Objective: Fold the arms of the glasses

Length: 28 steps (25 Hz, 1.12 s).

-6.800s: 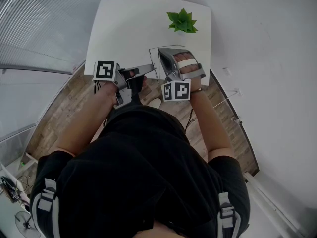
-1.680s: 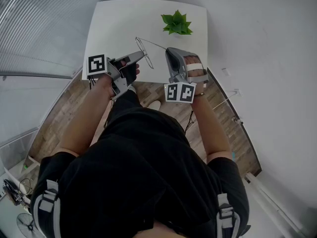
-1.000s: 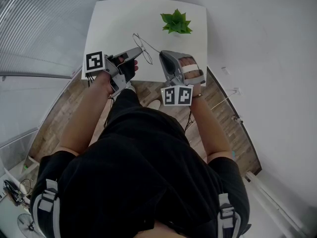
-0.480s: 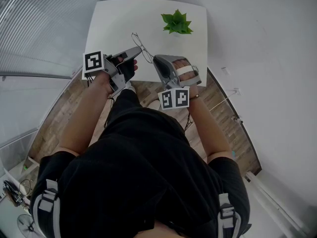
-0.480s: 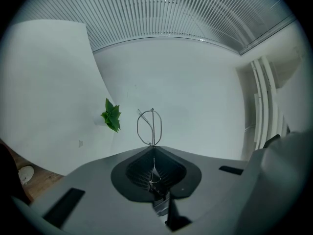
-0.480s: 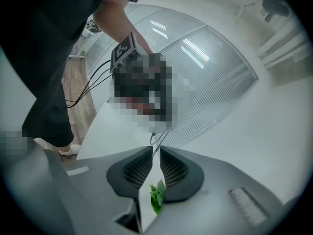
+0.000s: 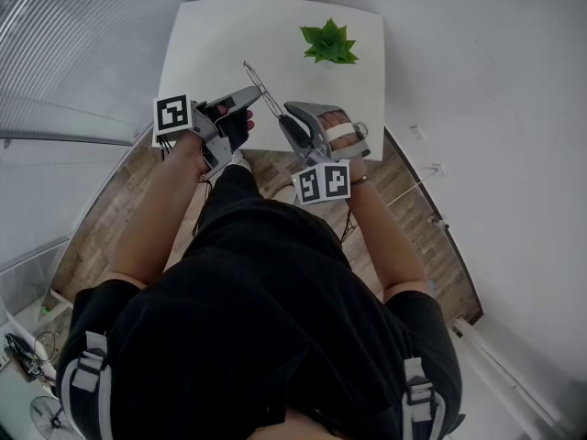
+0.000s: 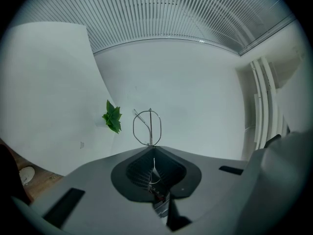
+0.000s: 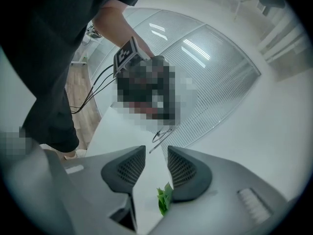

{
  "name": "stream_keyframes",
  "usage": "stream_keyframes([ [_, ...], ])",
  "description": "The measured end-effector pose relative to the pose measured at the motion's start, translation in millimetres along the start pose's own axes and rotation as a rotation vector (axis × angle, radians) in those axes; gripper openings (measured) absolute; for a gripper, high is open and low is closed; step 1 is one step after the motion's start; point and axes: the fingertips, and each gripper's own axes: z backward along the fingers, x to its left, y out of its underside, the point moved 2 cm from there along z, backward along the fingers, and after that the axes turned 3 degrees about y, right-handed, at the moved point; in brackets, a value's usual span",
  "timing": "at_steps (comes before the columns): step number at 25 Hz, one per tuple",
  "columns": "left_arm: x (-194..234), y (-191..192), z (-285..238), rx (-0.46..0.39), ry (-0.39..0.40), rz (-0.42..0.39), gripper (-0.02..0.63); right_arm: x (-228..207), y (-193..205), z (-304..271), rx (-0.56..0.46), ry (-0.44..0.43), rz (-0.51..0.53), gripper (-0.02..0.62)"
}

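Note:
The thin wire-rimmed glasses (image 7: 260, 83) hang above the near edge of the white table (image 7: 220, 35). My left gripper (image 7: 255, 93) is shut on them. In the left gripper view a round lens rim (image 8: 147, 127) stands up just past the closed pads (image 8: 142, 168), with the wire running down between them. My right gripper (image 7: 286, 117) sits close to the right of the glasses, and its jaws are opening. The right gripper view shows nothing between its pads (image 9: 128, 168). The glasses (image 9: 161, 135) show a little beyond the gap, apart from the pads.
A small green plant (image 7: 328, 42) stands at the table's far right, also visible as the plant (image 8: 112, 116) in the left gripper view and the plant (image 9: 164, 199) low in the right gripper view. Wooden floor (image 7: 110, 218) lies below the table's near edge. White slatted blinds (image 8: 161, 13) fill the far side.
My right gripper has shifted left toward the left gripper, and its jaws have gone from nearly closed to apart. The glasses now appear as a narrower, flatter line. The left gripper has stayed put.

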Motion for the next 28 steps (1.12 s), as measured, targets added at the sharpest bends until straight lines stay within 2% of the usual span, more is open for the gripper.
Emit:
stream_keyframes([
  [5, 5, -3, 3, -0.008, -0.007, 0.001, 0.012, -1, 4, 1, -0.005, -0.022, -0.063, 0.183],
  [15, 12, -8, 11, -0.032, -0.024, -0.001, 0.012, -20, 11, 10, -0.028, 0.015, -0.228, 0.164],
  [18, 14, -8, 13, -0.041, -0.027, -0.001, 0.012, -31, 11, 15, -0.069, 0.044, -0.347, 0.136],
  [24, 14, -4, 15, -0.031, -0.021, 0.001, 0.012, -62, 2, 21, -0.183, 0.088, -0.664, 0.072],
  [28, 18, 4, 13, -0.020, -0.014, 0.018, 0.012, -73, 6, 21, -0.215, 0.123, -0.766, 0.047],
])
